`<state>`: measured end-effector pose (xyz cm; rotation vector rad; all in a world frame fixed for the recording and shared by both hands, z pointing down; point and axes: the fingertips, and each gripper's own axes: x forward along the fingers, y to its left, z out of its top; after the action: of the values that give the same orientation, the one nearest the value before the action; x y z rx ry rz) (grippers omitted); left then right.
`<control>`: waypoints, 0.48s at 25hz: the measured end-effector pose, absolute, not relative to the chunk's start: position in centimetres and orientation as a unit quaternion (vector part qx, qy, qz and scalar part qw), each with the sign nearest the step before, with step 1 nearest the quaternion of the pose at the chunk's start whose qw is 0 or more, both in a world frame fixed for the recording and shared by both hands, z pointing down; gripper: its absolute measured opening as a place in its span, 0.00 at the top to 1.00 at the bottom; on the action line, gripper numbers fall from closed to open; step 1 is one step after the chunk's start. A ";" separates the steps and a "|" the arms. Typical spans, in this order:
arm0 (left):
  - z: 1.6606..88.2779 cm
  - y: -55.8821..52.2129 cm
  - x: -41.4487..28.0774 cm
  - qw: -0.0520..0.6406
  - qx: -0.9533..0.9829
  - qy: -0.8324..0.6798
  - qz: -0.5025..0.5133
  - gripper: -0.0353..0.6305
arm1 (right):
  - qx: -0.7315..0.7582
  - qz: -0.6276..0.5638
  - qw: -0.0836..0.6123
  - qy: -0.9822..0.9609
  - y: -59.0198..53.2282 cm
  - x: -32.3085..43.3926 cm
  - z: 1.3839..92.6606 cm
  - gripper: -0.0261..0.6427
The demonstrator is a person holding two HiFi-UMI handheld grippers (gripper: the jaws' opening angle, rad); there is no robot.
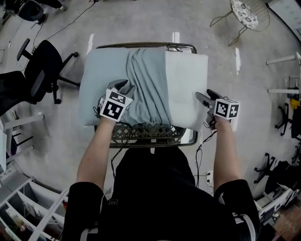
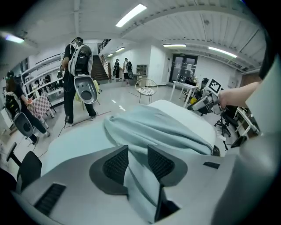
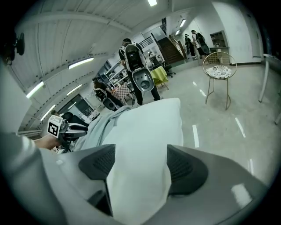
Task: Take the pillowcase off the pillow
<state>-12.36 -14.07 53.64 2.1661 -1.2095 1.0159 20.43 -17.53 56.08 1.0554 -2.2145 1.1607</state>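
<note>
Head view: your pillow (image 1: 186,84) lies crosswise, pillowcase (image 1: 106,75) bunched leftward; left gripper (image 1: 121,86) jaws spread astride its folds, right gripper (image 1: 205,94) jaws spread astride the bare end.

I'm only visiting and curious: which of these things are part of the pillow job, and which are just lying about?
In the job: pillowcase, bunched at the middle; white pillow; left gripper; right gripper; mesh basket under the pillow.
Just lying about: black office chair; gold wire chair.
</note>
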 end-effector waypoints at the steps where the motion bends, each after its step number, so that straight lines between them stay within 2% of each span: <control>1: 53.7 -13.0 -12.4 0.227 0.789 -0.438 0.366 0.73 | 0.385 0.416 0.216 -0.795 -16.0 20.3 56.1 0.39; 12: 54.3 -2.8 -8.7 0.239 0.789 -0.429 0.368 0.69 | 0.399 0.395 0.239 -0.792 -6.7 20.1 56.6 0.36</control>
<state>-8.71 -2.84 54.27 2.1612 -1.1749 1.0088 20.06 -6.66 56.57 1.0912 -2.1696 1.0811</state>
